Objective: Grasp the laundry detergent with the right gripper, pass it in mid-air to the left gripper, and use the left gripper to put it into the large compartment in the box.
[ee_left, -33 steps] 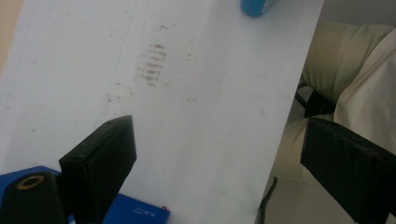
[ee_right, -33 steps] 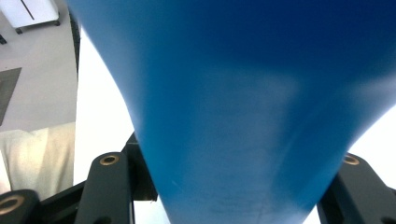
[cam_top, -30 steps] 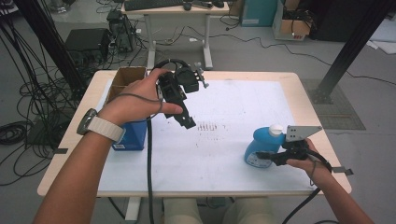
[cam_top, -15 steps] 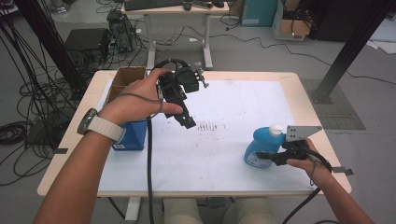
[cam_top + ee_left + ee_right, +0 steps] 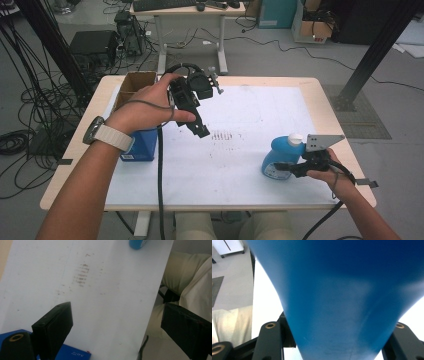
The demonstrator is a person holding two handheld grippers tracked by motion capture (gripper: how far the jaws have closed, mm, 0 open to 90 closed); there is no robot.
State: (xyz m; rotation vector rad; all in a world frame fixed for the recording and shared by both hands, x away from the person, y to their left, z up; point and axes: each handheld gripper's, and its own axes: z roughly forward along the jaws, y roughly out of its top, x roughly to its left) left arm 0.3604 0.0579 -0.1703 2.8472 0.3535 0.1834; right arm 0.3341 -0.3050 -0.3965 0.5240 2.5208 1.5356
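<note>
the jaws of the right gripper point(image 5: 292, 169) are clenched on the blue plastic bottle with a white cap point(image 5: 278, 158), which is seen standing at the near right of the white sheet point(image 5: 250, 125) that covers the light wooden table point(image 5: 330, 107). in the right gripper view the blue body of the bottle point(image 5: 337, 295) is pressed between the two black jaws, one on each side. the right hand point(image 5: 327, 170) is wrapped around the gripper just behind the bottle, and a grey three-cornered plate point(image 5: 322, 141) is carried on top.

the jaws of the left gripper point(image 5: 200, 131) are spread wide with nothing between them; in the left gripper view only the white sheet point(image 5: 112, 290) and a patch of faint reddish marks point(image 5: 81, 275) are seen between them. this gripper is held above the sheet by the left hand point(image 5: 150, 100), with its tips pointed down toward the near right. a blue rectangular box point(image 5: 142, 145) is seen near the left edge of the sheet, under the left wrist. farther back, an open brown cardboard box point(image 5: 135, 82) is set at the far left corner of the table.
</note>
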